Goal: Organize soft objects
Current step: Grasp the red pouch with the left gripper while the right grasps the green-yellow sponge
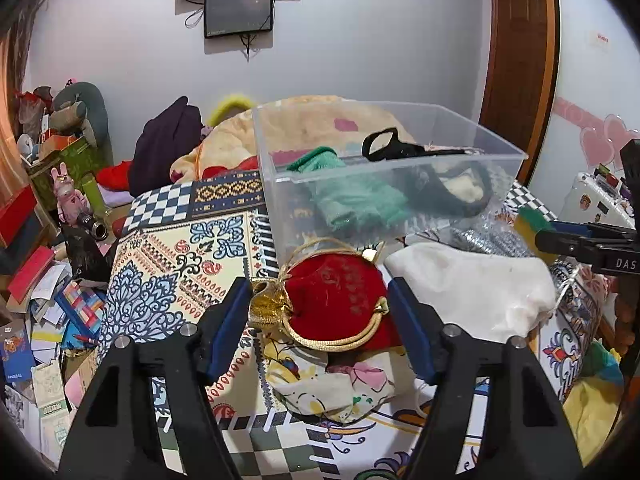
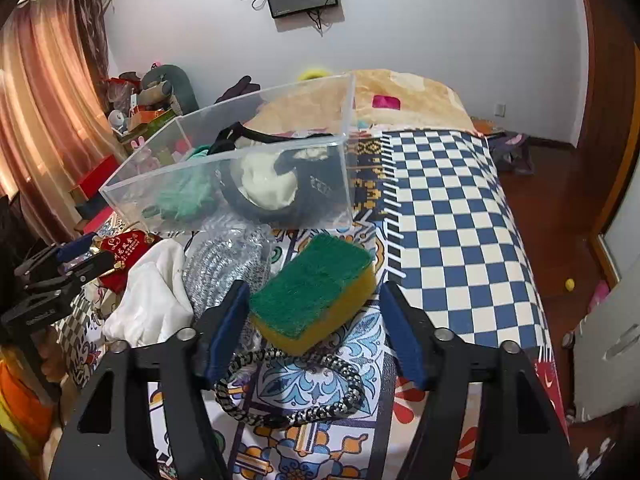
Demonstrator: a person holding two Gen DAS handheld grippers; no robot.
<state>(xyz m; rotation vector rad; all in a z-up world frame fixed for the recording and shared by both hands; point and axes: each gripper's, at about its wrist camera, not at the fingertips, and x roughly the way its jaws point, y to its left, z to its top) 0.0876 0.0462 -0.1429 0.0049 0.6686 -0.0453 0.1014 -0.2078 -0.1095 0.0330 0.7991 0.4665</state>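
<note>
Only left view: floral cloth | right view: braided cord | both jaws released

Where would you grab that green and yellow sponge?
Across its two long sides, coming from above and in front. The sponge lies flat, green face up, already between the right gripper's open jaws, and its soft block shape should squeeze easily.

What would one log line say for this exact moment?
left gripper: open around red pouch | right gripper: open around sponge | clear bin: holds soft items
</note>
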